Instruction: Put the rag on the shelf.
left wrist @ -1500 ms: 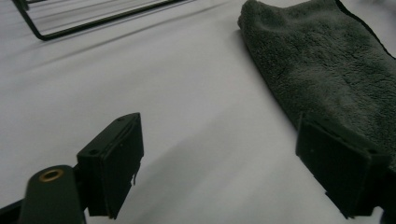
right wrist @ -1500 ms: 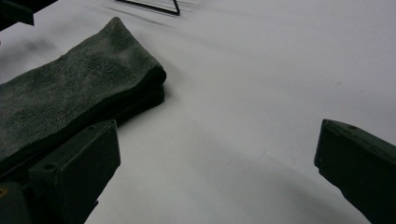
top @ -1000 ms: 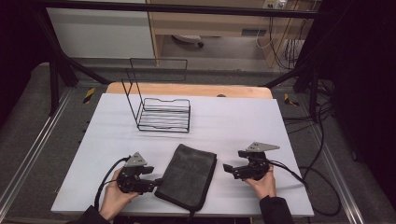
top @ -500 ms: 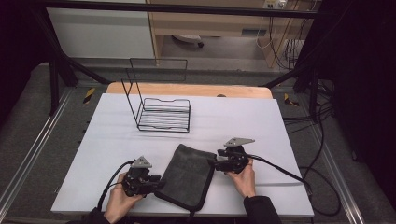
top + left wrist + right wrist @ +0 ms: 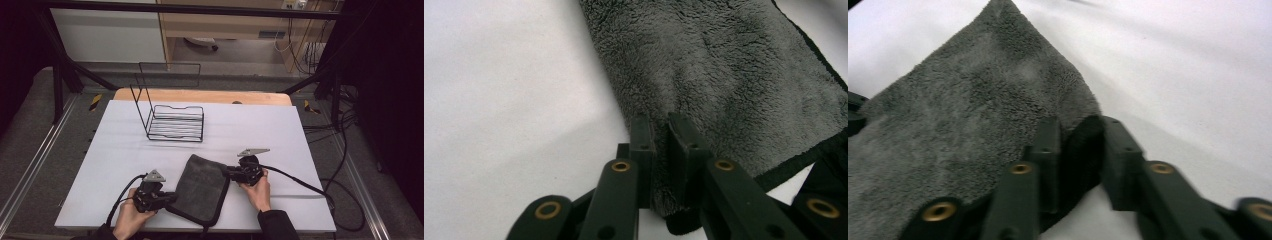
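Observation:
A dark grey fleecy towel lies folded on the white table near its front edge. My left gripper is at the towel's left edge. In the left gripper view its jaws have just been closing and now pinch the towel edge in a narrow gap. My right gripper is at the towel's right edge. Its jaws have also just been closing, and the towel edge is bunched up between them.
A black wire rack with a tall back frame stands at the back left of the white table. A wooden board borders the far edge. Cables trail from both grippers over the front and right side.
My right gripper has moved left to the towel's right edge. Both grippers' jaws have narrowed from wide open onto the towel's edges. The left hand has stayed in place.

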Tool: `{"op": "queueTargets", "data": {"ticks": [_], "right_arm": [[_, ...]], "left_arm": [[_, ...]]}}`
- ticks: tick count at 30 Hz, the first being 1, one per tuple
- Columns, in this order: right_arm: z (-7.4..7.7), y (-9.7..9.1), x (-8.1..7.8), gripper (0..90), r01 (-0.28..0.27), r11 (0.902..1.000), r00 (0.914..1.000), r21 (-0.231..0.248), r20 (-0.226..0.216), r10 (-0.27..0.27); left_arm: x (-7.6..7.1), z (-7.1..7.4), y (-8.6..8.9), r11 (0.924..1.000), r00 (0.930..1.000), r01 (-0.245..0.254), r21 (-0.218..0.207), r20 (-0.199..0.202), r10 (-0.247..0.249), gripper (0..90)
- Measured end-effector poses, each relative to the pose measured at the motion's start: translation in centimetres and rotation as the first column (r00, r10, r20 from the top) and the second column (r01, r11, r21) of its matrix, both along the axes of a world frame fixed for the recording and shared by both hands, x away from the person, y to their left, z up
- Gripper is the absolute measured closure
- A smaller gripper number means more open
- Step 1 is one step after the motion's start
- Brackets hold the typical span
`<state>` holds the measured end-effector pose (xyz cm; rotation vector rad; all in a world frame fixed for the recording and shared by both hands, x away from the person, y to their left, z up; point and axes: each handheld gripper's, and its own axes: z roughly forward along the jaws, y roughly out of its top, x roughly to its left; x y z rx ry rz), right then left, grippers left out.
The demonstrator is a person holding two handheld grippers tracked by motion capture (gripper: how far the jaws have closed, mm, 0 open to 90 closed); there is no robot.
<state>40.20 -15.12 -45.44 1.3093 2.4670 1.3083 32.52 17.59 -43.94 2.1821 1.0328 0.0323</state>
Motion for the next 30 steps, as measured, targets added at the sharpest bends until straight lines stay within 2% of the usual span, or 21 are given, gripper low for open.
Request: {"op": "queueTargets", "data": {"ticks": [2, 3, 7, 8, 16, 21, 25, 29, 30], "right_arm": [[0.1, 0.1, 0.0, 75.8, -0.003, 1.0000, 1.0000, -0.005, -0.001, 0.003], [0.3, 0.4, 0.1, 77.2, -0.011, 0.9996, 0.9998, -0.025, 0.014, 0.011], [0.6, 1.1, 0.4, 78.1, -0.017, 0.9989, 0.9990, -0.043, 0.042, 0.018], [0.7, 1.7, 0.8, 78.3, -0.023, 0.9982, 0.9980, -0.055, 0.058, 0.026], [0.6, 3.8, 2.6, 77.7, -0.062, 0.9968, 0.9947, -0.050, 0.079, 0.066], [0.5, 3.9, 2.7, 76.9, -0.070, 0.9960, 0.9933, -0.056, 0.088, 0.074], [0.2, 4.2, 2.9, 77.8, -0.067, 0.9971, 0.9916, -0.037, 0.109, 0.070], [0.2, 4.3, 2.9, 77.7, -0.070, 0.9969, 0.9915, -0.035, 0.107, 0.074], [0.3, 4.2, 2.9, 74.5, -0.067, 0.9971, 0.9911, -0.038, 0.113, 0.070]], "left_arm": [[-0.1, 0.0, 0.0, 1.0000, 1.0000, 0.000, 0.001, 0.003, 0.000, 82.7], [-0.2, 0.1, 0.0, 1.0000, 1.0000, -0.004, -0.002, 0.005, 0.004, 83.0], [-0.5, 0.2, 0.3, 1.0000, 1.0000, -0.009, -0.001, 0.004, 0.009, 83.7], [-0.6, 0.2, 0.3, 0.9998, 0.9998, -0.017, -0.005, 0.004, 0.017, 83.8], [-1.8, 0.3, 0.6, 0.9996, 0.9993, -0.029, 0.002, 0.022, 0.029, 82.2], [-1.7, 0.2, 0.5, 0.9997, 0.9994, -0.026, -0.004, 0.021, 0.026, 81.4], [-1.7, 0.3, 0.4, 0.9998, 0.9996, -0.020, -0.005, 0.018, 0.020, 83.0], [-1.8, 0.3, 0.5, 0.9997, 0.9994, -0.024, -0.004, 0.023, 0.024, 83.0], [-1.8, 0.3, 0.5, 0.9997, 0.9995, -0.022, -0.002, 0.024, 0.022, 81.4]]}}
